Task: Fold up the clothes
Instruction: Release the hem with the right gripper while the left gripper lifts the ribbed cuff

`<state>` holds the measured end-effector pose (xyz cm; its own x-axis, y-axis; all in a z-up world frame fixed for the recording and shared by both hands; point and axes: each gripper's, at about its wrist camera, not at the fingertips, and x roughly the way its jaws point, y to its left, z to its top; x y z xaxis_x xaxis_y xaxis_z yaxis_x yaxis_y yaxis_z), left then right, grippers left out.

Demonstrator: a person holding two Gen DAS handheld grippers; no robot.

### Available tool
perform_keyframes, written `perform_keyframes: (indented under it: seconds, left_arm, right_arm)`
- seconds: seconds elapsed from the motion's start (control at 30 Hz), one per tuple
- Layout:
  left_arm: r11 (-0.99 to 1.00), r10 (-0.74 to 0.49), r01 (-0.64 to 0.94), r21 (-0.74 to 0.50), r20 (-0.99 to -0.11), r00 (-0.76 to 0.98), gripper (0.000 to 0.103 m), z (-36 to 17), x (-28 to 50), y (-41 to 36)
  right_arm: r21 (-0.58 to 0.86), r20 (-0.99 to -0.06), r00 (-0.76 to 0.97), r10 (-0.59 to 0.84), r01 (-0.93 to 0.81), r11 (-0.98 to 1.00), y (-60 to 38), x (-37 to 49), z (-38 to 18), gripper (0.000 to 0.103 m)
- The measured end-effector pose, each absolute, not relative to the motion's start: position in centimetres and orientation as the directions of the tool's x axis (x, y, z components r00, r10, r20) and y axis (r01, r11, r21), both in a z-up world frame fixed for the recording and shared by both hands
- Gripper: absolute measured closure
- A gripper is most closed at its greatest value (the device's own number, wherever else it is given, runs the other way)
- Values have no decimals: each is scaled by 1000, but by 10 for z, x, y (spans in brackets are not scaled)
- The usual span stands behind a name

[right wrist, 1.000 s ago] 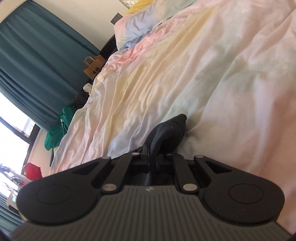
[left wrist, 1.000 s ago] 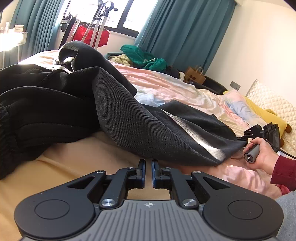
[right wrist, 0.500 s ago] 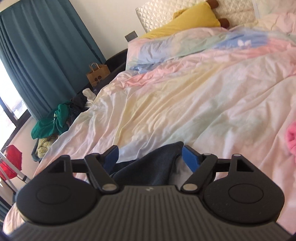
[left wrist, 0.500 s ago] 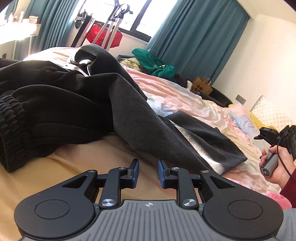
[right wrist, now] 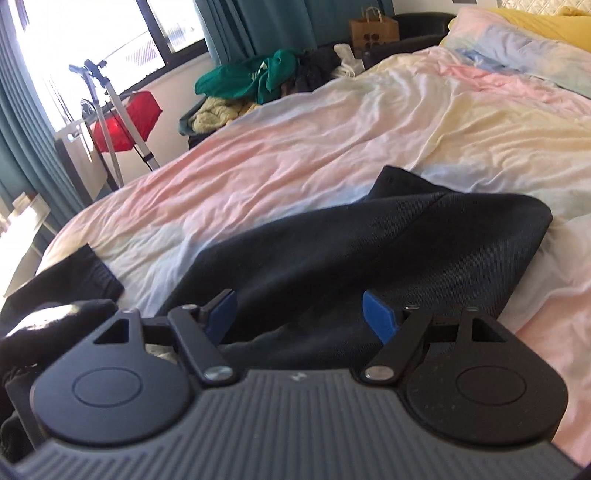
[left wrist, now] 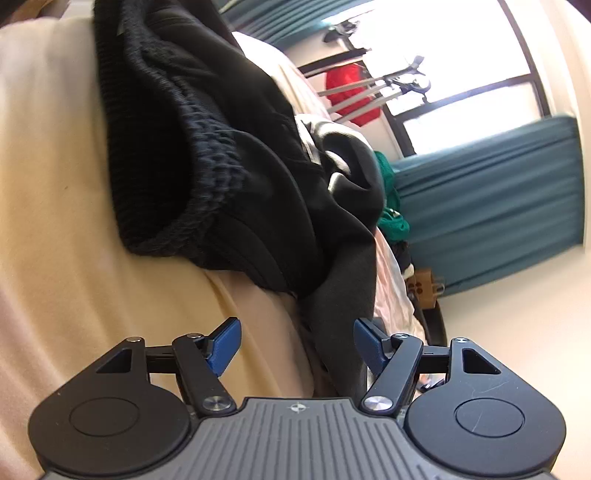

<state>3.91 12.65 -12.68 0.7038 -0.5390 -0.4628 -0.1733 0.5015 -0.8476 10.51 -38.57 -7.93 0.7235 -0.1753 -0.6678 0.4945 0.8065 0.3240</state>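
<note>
A dark grey garment lies spread on the pastel bedsheet, its far corner pointing toward the pillows. My right gripper hovers open just above its near part, with nothing between the blue pads. In the left wrist view the picture is rolled sideways: a black ribbed knit cuff and black clothes are heaped on a cream sheet. A grey fold of fabric runs down between the fingers of my open left gripper, nearer the right pad; no grip on it.
A black cloth piece lies at the bed's left edge. Beyond the bed are green clothes, a paper bag, a red bag on a stand, teal curtains and a bright window.
Both grippers have opened wide. The right one let go of the grey garment's corner and pulled back above it. The left one rolled sideways and moved close to the black heap.
</note>
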Motion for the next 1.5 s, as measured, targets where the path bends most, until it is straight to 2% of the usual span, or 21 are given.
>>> perform_keyframes:
  seconds: [0.2, 0.33, 0.57, 0.67, 0.87, 1.0, 1.2, 1.23, 1.27, 1.3, 1.4, 1.5]
  left_arm:
    - [414, -451, -326, -850, -502, 738, 30, -148, 49, 147]
    - [355, -413, -354, -865, -485, 771, 30, -155, 53, 157]
    - [356, -380, -412, -839, -532, 756, 26, -156, 83, 155]
    - [274, -387, -445, -853, -521, 760, 24, -158, 88, 162]
    - [119, -423, -437, -891, -444, 790, 28, -162, 82, 178]
    - [141, -377, -345, -928, -372, 848, 31, -149, 75, 178]
    - [255, -366, -386, -886, -458, 810, 31, -150, 92, 165]
    - [269, -362, -371, -889, -450, 817, 32, -147, 92, 164]
    - [282, -360, -353, -892, -440, 823, 40, -143, 93, 164]
    - [296, -357, -336, -894, -429, 829, 56, -140, 93, 163]
    - [344, -341, -303, -889, -419, 841, 74, -120, 90, 165]
    - [397, -318, -285, -873, -422, 849, 82, -96, 82, 167]
  right_arm:
    - [351, -726, 679, -110, 503, 789, -361, 116, -102, 26]
    - [349, -738, 671, -80, 481, 804, -345, 124, -108, 25]
    - [298, -741, 662, -117, 480, 825, -338, 129, -109, 26]
    - [295, -738, 664, -118, 475, 829, -338, 128, -108, 26]
    - [292, -736, 666, -119, 471, 833, -337, 127, -108, 26]
    - [296, -732, 670, -125, 477, 828, -338, 126, -107, 26]
    - [279, -733, 667, -133, 473, 835, -336, 128, -108, 26]
    - [271, -734, 665, -136, 470, 840, -335, 128, -109, 26]
    - [264, -734, 664, -139, 468, 844, -334, 128, -109, 26]
    - [262, -735, 663, -140, 468, 844, -333, 129, -110, 26]
    - [256, -737, 661, -143, 468, 846, -332, 130, -111, 26]
    - [259, -738, 660, -140, 469, 844, -333, 130, -113, 25]
